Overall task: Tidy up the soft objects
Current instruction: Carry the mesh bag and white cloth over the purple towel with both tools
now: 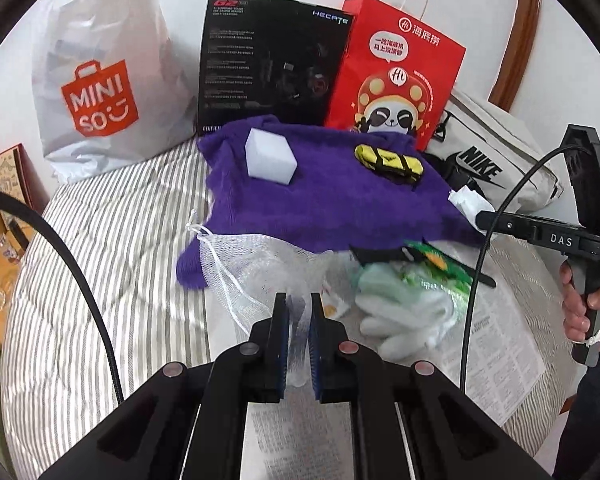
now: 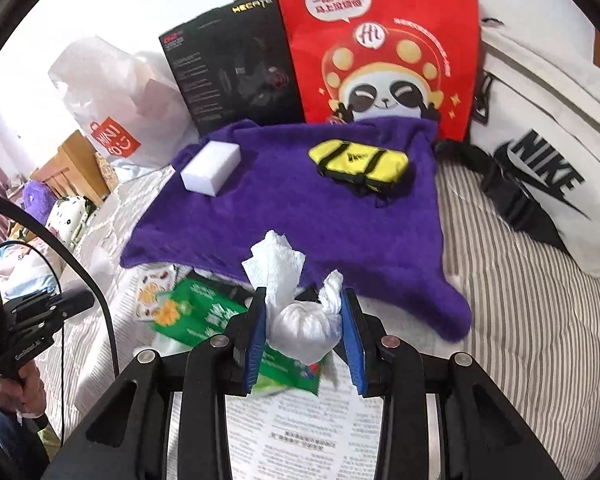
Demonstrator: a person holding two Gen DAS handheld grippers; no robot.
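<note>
A purple towel lies on the striped bed, with a white sponge block and a small yellow pouch on it. My left gripper is shut on the white mesh bag in front of the towel. My right gripper is shut on a crumpled white tissue; from the left wrist view it hovers over the towel's right edge. A green tissue pack lies below.
Behind the towel stand a white MINISO bag, a black box and a red paper bag. A white Nike bag lies to the right. A printed paper sheet lies near me.
</note>
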